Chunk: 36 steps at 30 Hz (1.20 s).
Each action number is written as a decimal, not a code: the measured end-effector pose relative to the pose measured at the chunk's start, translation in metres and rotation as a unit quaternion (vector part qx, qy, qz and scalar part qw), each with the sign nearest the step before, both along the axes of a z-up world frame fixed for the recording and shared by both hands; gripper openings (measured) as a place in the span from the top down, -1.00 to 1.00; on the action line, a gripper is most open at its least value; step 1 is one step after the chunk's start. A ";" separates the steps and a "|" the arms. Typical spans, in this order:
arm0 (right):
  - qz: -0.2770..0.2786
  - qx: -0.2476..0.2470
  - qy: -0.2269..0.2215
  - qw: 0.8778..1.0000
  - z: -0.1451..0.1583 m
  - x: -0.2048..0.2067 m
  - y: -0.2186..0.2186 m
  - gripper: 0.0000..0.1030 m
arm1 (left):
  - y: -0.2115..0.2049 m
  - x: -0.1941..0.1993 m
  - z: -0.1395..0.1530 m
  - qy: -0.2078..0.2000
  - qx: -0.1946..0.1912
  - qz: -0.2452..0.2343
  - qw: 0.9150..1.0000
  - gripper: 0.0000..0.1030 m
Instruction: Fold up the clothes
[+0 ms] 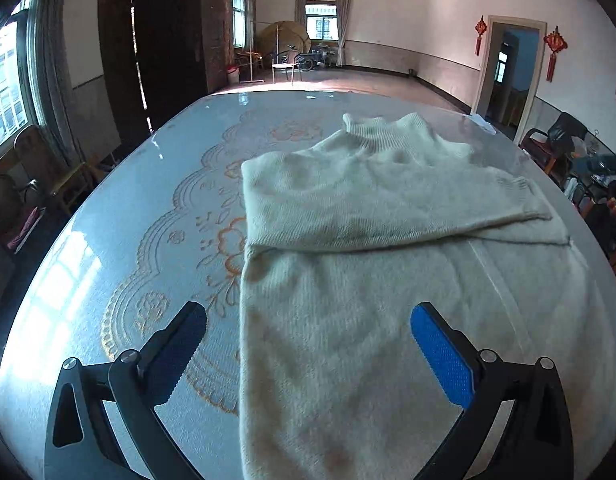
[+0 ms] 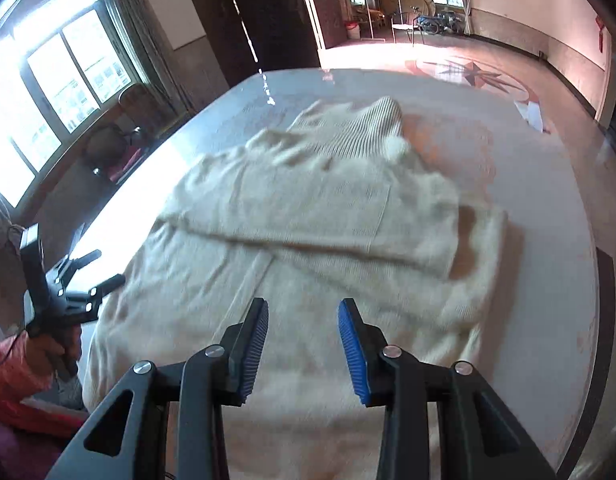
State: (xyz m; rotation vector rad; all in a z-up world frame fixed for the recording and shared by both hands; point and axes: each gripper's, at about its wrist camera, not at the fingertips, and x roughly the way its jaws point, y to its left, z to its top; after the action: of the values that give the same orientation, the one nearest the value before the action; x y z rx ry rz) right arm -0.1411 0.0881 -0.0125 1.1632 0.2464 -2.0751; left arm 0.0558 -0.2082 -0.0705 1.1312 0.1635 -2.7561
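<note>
Cream knitted sweater [image 1: 388, 280] lies sleeve-folded on the patterned tabletop [image 1: 147, 240]; left tool [image 1: 308, 344] gapes wide, empty; right tool [image 2: 303, 336] partly spread, empty.

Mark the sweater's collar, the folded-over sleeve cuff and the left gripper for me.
collar [image 1: 382, 130]: left wrist view, on the ribbed neck.
cuff [image 1: 522, 190]: left wrist view, on the ribbed sleeve end lying across the sweater.
left gripper [image 2: 103, 268]: right wrist view, midway between the fingertips; jaws open.
</note>
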 end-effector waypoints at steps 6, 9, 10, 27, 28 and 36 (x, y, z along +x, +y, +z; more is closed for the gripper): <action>-0.073 -0.029 -0.046 0.996 0.005 -0.144 -0.051 0.29 | -0.022 -0.082 0.001 -0.007 0.046 -0.012 0.999 -1.00; -0.091 -0.025 -0.095 0.991 -0.014 -0.201 -0.075 0.29 | -0.053 -0.142 0.007 -0.022 0.095 -0.017 0.995 -1.00; -0.095 -0.021 -0.111 0.989 -0.024 -0.216 -0.083 0.29 | -0.064 -0.162 0.010 -0.026 0.111 -0.019 0.993 -1.00; -0.102 -0.059 -0.211 0.970 -0.109 -0.334 -0.103 0.28 | -0.080 -0.465 -0.035 -0.154 0.237 -0.103 0.954 -1.00; -0.098 -0.060 -0.208 0.971 -0.111 -0.333 -0.104 0.28 | -0.077 -0.470 -0.033 -0.148 0.222 -0.103 0.958 -1.00; -0.092 -0.089 -0.197 0.972 -0.117 -0.335 -0.107 0.55 | -0.049 -0.487 -0.035 -0.141 0.161 -0.146 0.966 -1.00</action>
State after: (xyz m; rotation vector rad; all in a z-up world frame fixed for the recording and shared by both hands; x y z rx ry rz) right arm -0.4765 -0.0187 -0.1297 1.4958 -0.2410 -1.9205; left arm -0.4312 -0.2570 -0.1056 1.7459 0.4554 -2.8398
